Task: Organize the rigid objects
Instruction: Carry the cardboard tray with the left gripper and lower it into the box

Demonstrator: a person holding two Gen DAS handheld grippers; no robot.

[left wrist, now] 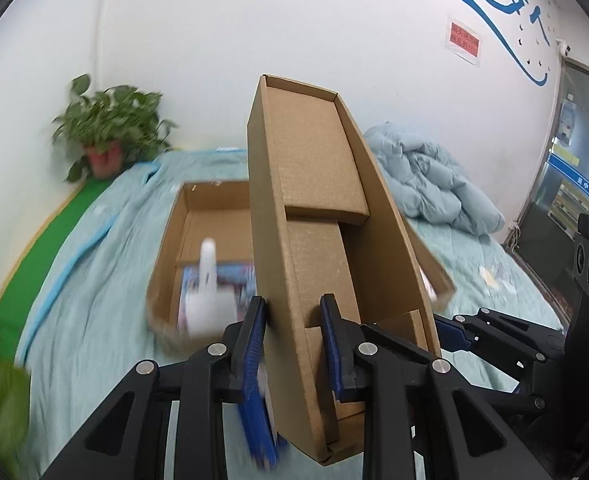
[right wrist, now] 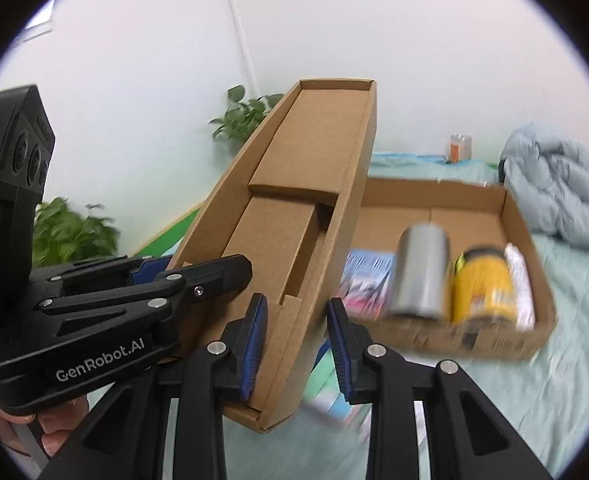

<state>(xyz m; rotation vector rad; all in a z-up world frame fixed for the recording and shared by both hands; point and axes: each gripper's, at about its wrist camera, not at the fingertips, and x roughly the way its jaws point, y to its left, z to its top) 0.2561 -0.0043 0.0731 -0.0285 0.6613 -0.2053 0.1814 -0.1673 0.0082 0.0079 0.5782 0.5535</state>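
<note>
You hold the cardboard lid (left wrist: 318,208) raised and tilted above the bed (left wrist: 94,280), one side wall in each pair of tongs. Your left tongs (left wrist: 294,316) are narrow, pinching the lid's left wall; your right tongs (right wrist: 298,320) are narrow too, clamped on its opposite wall. Gripping both walls likely keeps the long lid from twisting while you carry it. Below it sits the open box (right wrist: 514,220), already packed: a grey can (right wrist: 422,272), a yellow jar (right wrist: 482,284) and a white tube (right wrist: 520,284) lie side by side, with a printed packet (right wrist: 366,280) beside them. The lid seems meant to come down over that box.
</note>
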